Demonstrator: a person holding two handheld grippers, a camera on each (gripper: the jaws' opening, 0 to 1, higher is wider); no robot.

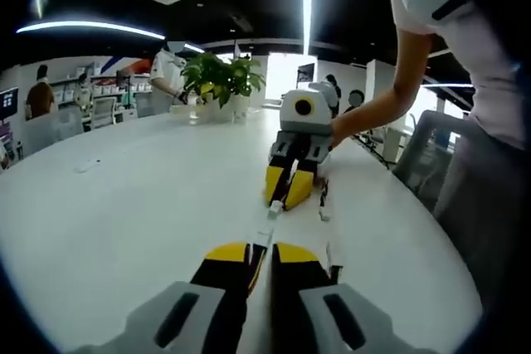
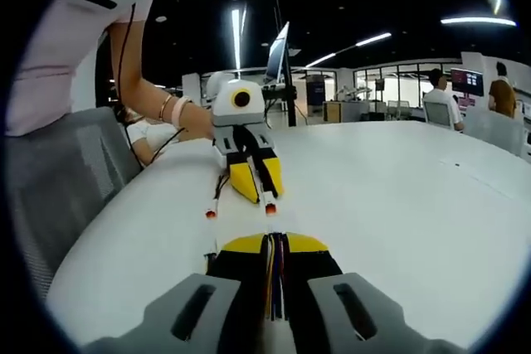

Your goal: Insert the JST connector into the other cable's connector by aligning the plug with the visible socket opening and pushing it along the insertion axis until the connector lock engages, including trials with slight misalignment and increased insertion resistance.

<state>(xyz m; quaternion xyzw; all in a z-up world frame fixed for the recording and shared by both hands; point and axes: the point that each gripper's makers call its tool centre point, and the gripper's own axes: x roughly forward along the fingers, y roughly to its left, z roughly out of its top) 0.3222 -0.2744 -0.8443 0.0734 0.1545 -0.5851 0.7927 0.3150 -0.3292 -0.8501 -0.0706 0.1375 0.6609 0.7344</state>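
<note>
Left gripper (image 1: 260, 256) had its yellow-tipped jaws pressed together on a thin cable (image 1: 264, 238) that ran forward over the white table (image 1: 124, 205) to a small white connector (image 1: 274, 211), which lay just short of the right gripper (image 1: 287, 190) facing it. Right gripper (image 2: 275, 256) was pinched on a bundle of coloured wires (image 2: 275, 283) running between its jaws, with the left gripper (image 2: 255, 184) opposite and close. A potted plant (image 1: 220, 80) stood further back on the table.

Taut cable (image 1: 271, 220), white connector (image 1: 275, 207) midway
</note>
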